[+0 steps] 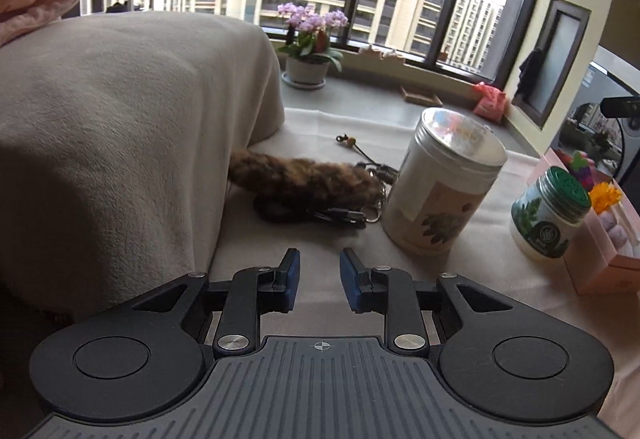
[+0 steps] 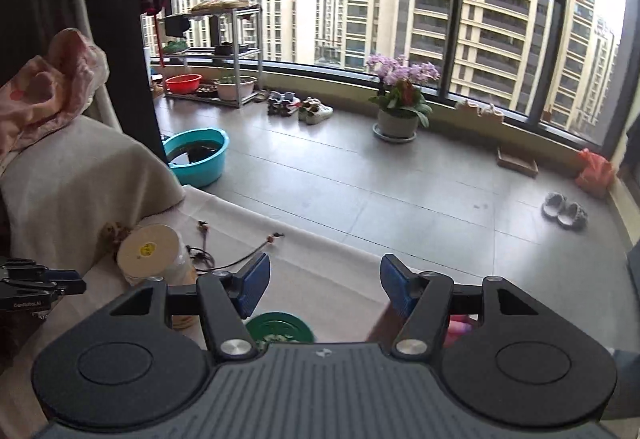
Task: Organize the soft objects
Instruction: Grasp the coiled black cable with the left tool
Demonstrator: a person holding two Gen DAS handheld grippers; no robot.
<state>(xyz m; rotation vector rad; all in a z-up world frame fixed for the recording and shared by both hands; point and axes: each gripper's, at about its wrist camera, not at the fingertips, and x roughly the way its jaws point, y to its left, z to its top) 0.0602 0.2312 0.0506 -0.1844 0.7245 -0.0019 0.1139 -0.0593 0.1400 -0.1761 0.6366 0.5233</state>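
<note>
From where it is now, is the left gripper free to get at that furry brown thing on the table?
Probably yes. The left gripper is open and empty, and the furry brown piece lies straight ahead on the white cloth with bare cloth between. The tall tin stands close on its right, and black cords lie against it.

My right gripper (image 2: pixel 322 285) has its jaws apart, nothing between them, over the cloth-covered table (image 2: pixel 320 255). Green jar lid (image 2: pixel 280 327) just below the left finger. Round white lid (image 2: pixel 149 249) further left, beside a beige blanket (image 2: pixel 80 175). Teal basin (image 2: pixel 198 155) and potted orchid (image 2: pixel 400 99) ahead on the floor.
</note>
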